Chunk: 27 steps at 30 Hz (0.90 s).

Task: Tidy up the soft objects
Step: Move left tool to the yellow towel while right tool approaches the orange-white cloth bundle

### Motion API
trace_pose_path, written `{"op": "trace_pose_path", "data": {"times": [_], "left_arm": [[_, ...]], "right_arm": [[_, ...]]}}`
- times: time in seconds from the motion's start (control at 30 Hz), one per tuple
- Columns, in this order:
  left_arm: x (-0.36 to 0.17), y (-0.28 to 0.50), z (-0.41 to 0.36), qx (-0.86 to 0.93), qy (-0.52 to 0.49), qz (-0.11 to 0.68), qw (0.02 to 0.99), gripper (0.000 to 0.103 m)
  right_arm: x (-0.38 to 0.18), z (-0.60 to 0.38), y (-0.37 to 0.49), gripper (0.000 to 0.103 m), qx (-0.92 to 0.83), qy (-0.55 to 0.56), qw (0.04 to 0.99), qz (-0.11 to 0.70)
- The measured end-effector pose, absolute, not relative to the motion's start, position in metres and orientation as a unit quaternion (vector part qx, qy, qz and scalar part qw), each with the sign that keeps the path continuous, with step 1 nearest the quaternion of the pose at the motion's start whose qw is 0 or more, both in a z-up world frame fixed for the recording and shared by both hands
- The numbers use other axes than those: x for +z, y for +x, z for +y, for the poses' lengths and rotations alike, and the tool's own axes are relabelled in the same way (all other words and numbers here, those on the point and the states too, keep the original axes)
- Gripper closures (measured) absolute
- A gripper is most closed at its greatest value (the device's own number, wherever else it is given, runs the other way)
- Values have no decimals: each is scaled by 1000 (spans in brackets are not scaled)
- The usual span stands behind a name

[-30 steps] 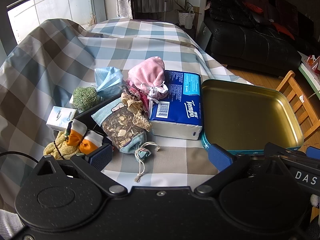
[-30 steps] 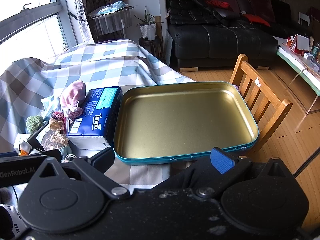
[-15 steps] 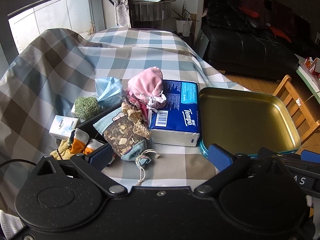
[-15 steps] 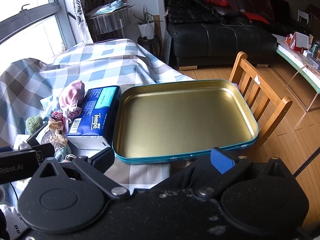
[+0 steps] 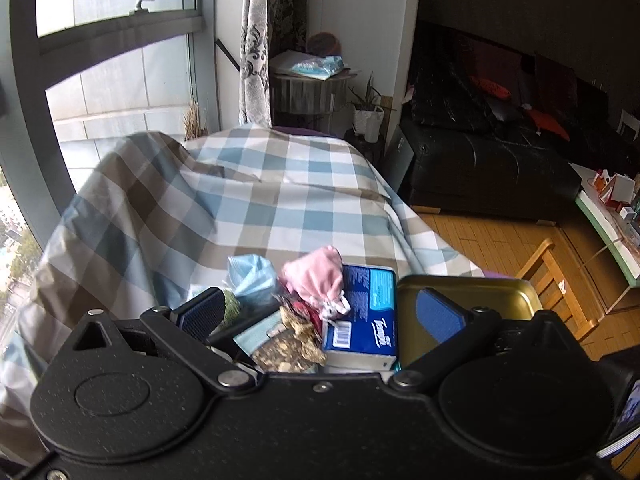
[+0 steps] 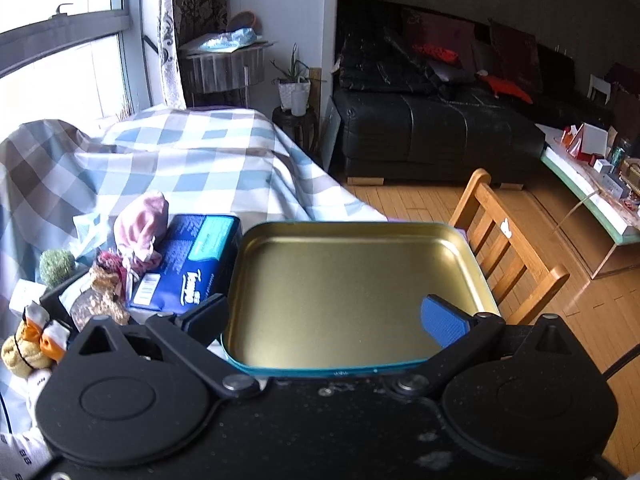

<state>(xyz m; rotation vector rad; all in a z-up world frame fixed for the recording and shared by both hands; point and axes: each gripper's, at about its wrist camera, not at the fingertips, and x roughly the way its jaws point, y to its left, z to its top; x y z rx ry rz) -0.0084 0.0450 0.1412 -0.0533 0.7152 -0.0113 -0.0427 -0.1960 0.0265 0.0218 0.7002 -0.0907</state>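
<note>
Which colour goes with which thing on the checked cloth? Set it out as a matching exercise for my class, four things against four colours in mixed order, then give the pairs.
Things
1. pouch
2. tissue pack
3. tray
4. fuzzy ball

Colours
A. gold inside, teal rim
B. green
C. pink
D. dark blue

Pairs: 1-C, 2-D, 3-A, 4-B
</note>
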Motion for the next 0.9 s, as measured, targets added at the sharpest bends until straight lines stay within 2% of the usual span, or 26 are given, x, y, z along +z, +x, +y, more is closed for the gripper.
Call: {"op": "trace_pose_path", "data": {"times": [0.2, 0.37, 0.6, 0.77, 0.9], "left_arm": [[208, -2, 70, 18, 34, 302, 953, 4], [233, 28, 93, 23, 52, 302, 951, 4], [215, 76, 122, -1, 34, 368, 929, 4], [194, 79, 116, -13, 121, 372, 920, 4], [175, 80, 117, -34, 139, 376, 915, 4]], "right_arm": [[43, -181, -37, 0, -17, 22, 947, 320], [46, -161, -38, 0, 1, 16, 951, 308], [43, -143, -34, 1, 80, 42, 941, 327], [35, -124, -26, 1, 113, 30, 933, 340], [24, -105, -15, 1, 130, 20, 925, 356]]}}
